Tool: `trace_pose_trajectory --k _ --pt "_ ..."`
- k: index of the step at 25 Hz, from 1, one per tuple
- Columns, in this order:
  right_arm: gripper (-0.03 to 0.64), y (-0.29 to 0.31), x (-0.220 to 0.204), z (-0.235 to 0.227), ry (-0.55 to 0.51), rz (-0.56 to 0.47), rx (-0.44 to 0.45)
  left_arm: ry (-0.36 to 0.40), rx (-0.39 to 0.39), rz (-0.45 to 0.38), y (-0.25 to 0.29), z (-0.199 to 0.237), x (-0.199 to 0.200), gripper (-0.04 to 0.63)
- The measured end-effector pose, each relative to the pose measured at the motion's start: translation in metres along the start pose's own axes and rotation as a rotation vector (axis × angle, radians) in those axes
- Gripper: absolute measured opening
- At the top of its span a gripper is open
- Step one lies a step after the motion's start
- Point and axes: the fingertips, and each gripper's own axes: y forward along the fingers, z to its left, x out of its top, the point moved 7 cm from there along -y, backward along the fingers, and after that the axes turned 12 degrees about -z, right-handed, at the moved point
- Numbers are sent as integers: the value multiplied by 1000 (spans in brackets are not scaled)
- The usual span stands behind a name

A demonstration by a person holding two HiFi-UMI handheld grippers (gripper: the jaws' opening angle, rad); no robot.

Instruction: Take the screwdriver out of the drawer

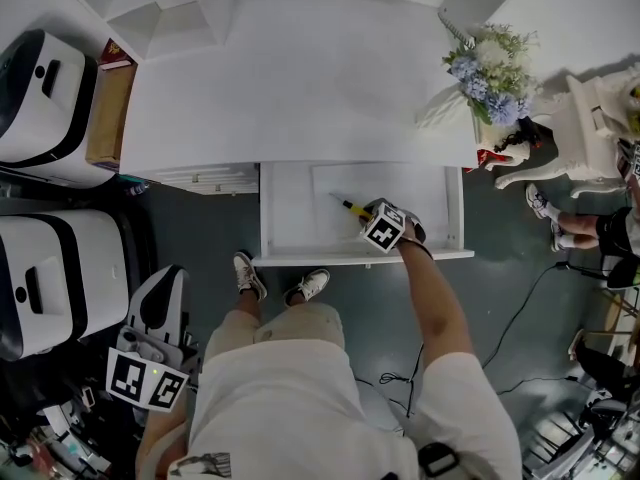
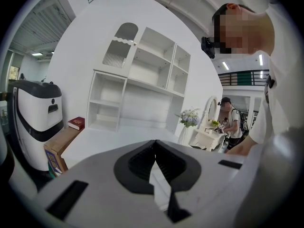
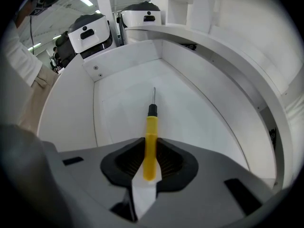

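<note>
Right gripper view: the right gripper (image 3: 150,152) pinches the yellow handle of the screwdriver (image 3: 151,127) inside the drawer (image 3: 199,122). Its long axis runs along the jaws, tip pointing away toward the far wall. The left gripper (image 2: 155,161) is closed, empty.

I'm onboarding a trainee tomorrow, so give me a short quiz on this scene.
1. True or false: the drawer holding the screwdriver is shut.
2. Which gripper has the yellow handle between its jaws? A: left gripper. B: right gripper.
3. Fill in: the left gripper's jaws are ___.
Key: 1 false, it is pulled open; 2 B, closed on the handle; 3 together, holding nothing.
</note>
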Motion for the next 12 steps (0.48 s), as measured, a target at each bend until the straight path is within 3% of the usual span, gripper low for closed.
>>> trace_pose_trajectory --k 12 --pt "83 -13 7 0 52 -44 -139 -11 -69 -14 7 -6 0 15"
